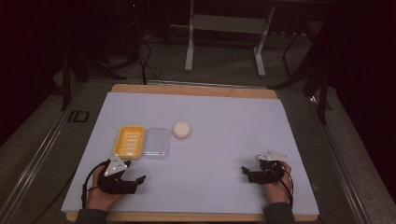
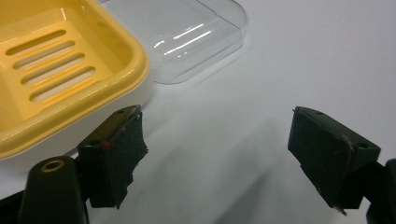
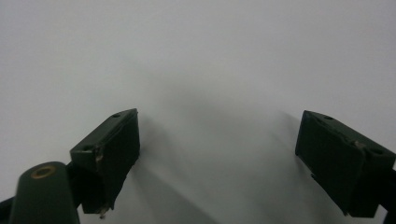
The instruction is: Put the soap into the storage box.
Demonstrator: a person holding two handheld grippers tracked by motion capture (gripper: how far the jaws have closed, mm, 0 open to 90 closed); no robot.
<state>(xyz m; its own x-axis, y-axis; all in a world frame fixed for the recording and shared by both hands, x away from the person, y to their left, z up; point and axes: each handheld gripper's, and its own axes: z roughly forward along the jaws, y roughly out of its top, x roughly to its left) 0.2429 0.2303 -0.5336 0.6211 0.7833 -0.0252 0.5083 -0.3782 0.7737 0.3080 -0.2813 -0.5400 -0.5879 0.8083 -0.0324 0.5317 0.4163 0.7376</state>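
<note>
Left tool point(image 2: 217, 154) gaping empty, sitting just short of dish point(image 2: 60, 70).
Dish looking light, stiff, slick plastic; rim edge nearest tool offering best hold. Right tool point(image 3: 217, 158) also gaping, empty.

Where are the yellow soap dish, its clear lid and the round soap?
yellow soap dish point(image 1: 129, 141), high view, slotted floor.
clear lid point(image 1: 156, 143), high view, flat middle.
round soap point(image 1: 181, 129), high view, top face.

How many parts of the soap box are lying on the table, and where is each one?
2. The yellow tray lies on the left side of the table, just ahead of the left gripper. The clear lid lies right beside it, next to the round soap.
</note>
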